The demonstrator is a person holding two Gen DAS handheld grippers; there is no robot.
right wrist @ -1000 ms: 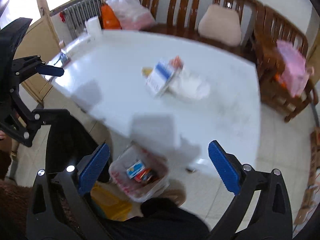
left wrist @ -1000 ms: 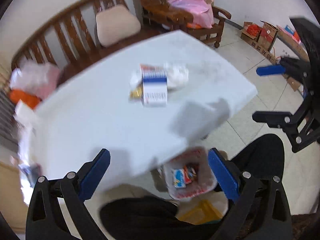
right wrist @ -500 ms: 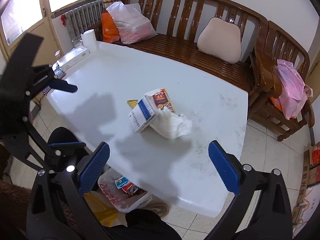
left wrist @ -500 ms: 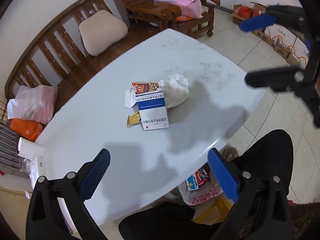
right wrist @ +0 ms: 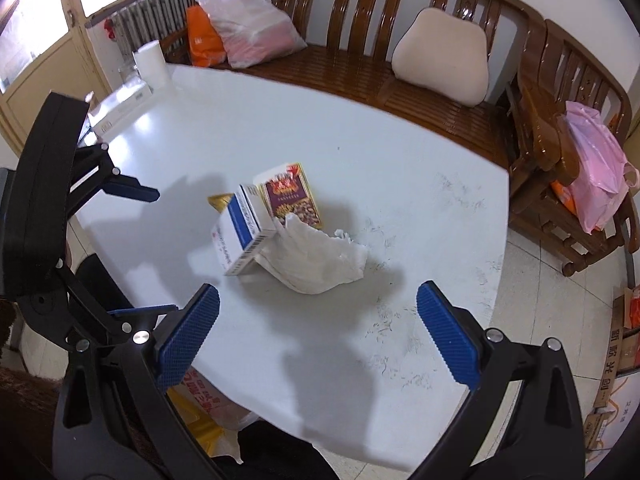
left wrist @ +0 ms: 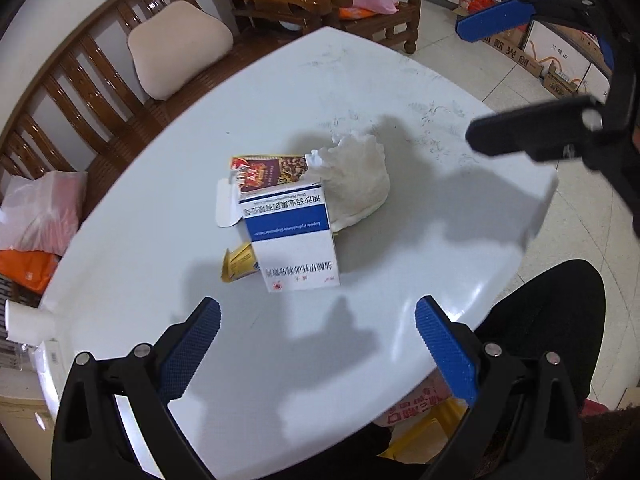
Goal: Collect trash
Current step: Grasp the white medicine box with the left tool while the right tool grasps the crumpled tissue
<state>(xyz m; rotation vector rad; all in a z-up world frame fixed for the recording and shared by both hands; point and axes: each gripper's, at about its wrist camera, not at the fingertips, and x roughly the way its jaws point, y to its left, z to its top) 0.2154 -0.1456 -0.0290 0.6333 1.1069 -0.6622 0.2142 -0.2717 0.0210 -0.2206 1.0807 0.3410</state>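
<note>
Trash (left wrist: 304, 216) sits heaped mid-table (left wrist: 160, 240): a blue-and-white box, wrappers, crumpled tissue (left wrist: 356, 184), none picked up yet. Left gripper (left wrist: 316, 344) and right gripper (right wrist: 318, 332) hover spread apart, empty, near the pile.

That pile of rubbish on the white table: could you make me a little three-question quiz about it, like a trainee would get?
1. True or false: the blue-and-white box leans on the crumpled white tissue.
2. What colour is the wrapper poking out beside the box?
3. The left gripper and right gripper are: A) both open and empty, B) both clamped on trash, C) one holding the box.

Key: 1 true; 2 yellow; 3 A.
</note>
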